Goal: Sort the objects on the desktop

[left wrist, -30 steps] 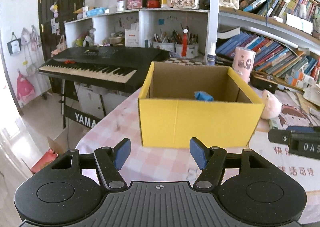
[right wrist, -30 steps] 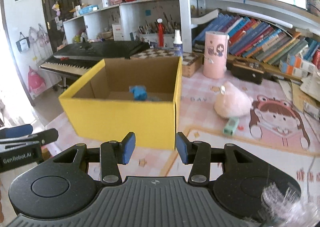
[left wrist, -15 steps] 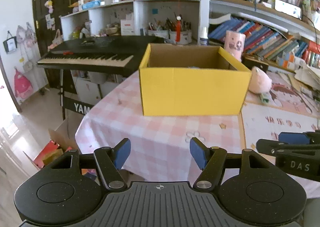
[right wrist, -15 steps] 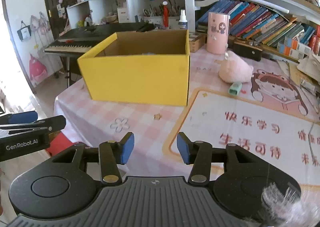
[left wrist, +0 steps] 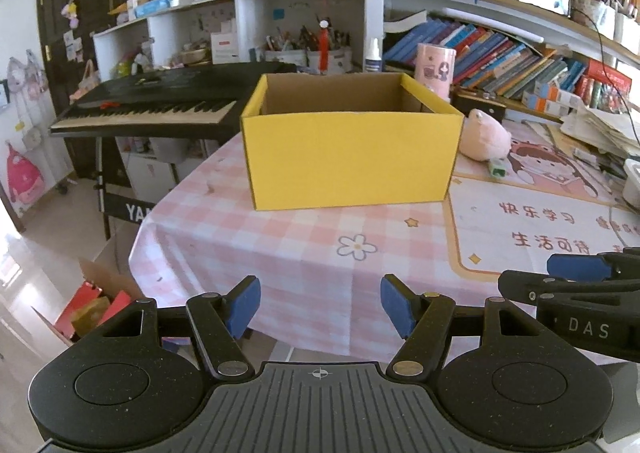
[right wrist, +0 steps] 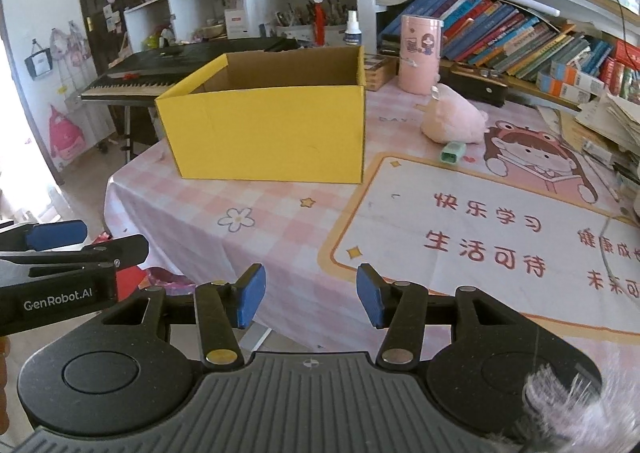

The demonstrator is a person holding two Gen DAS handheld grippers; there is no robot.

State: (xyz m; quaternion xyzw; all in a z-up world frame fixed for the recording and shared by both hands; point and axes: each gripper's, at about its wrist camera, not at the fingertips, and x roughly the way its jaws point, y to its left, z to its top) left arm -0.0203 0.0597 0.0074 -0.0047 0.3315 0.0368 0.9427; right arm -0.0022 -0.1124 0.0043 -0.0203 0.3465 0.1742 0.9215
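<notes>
Both my grippers hang empty over the near edge of the checked tablecloth.

My left gripper gapes wide; my right gripper is spreading its jaws, nothing between them. Beyond stands the yellow box, then a green eraser beside a pink plush.

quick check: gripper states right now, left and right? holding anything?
Left gripper: open, nothing between the pads.
Right gripper: jaws opening, nothing between the pads.
</notes>
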